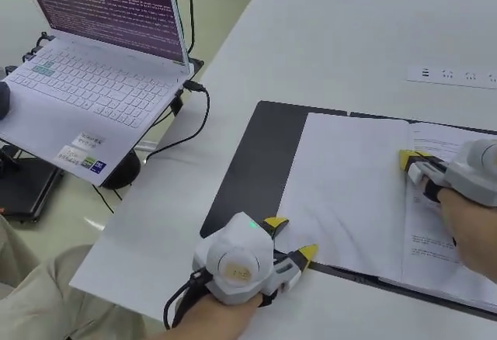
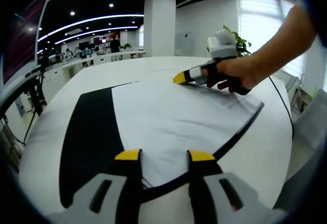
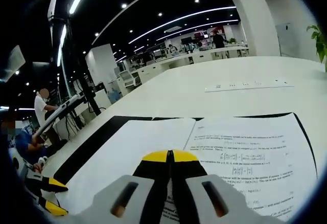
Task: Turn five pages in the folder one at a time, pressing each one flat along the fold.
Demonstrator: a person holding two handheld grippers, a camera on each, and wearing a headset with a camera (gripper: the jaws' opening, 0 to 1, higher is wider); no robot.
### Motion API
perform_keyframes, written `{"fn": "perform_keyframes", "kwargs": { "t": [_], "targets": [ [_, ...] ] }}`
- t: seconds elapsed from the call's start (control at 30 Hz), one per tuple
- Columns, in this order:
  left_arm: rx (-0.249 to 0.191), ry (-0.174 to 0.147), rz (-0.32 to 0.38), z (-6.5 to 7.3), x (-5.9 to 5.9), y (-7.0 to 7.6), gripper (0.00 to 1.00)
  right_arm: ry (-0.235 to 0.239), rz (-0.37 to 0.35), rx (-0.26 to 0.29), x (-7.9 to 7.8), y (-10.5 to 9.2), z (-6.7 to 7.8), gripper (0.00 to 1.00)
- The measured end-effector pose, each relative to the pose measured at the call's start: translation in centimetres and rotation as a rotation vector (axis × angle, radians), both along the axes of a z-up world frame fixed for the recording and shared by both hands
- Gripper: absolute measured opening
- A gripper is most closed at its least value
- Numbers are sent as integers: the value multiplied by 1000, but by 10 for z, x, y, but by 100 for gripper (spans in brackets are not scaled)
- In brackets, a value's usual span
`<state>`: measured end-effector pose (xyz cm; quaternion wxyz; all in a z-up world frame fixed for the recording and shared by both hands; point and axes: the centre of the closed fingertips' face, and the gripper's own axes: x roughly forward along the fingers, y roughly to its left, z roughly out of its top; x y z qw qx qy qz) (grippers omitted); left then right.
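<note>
Head view: the black folder (image 1: 256, 161) lies open at centre right on a white table (image 1: 342, 37), with a blank page (image 1: 349, 192) to the left of the fold and a printed page (image 1: 435, 239) to the right. A laptop (image 1: 93, 84) sits at upper left. The left gripper (image 1: 291, 237), at bottom centre, has its jaws spread at the blank page's lower left corner. The right gripper (image 1: 411, 161), at the right edge, rests its yellow tip on the paper near the fold.

Left gripper view: the jaws at the bottom are parted and grasp nothing, with the folder's near edge just beyond them. At upper right, a hand (image 2: 237, 73) holds the right gripper against the paper.

Right gripper view: the jaws are clenched together at bottom centre, over the paper by the fold.
</note>
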<state>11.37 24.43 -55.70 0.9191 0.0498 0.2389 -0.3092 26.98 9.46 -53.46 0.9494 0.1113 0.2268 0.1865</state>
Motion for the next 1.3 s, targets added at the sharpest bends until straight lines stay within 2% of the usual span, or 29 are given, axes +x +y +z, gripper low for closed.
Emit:
{"fn": "perform_keyframes", "kwargs": {
  "t": [0.47,0.67,0.83,1.0,1.3],
  "targets": [
    [-6,-6,1,0,0,-1,34,-6,-20,-3,42,-6,-1,0],
    [-8,-6,3,0,0,-1,34,-7,-27,-13,67,-12,-11,0],
    [-10,-7,5,0,-1,-1,34,-5,-44,-5,80,-17,-18,0],
    [-9,-7,4,0,-1,-1,34,1,-46,4,77,-17,-20,0],
    [-9,-7,4,1,-1,-1,34,9,-40,27,56,-13,-19,0]
  ]
}}
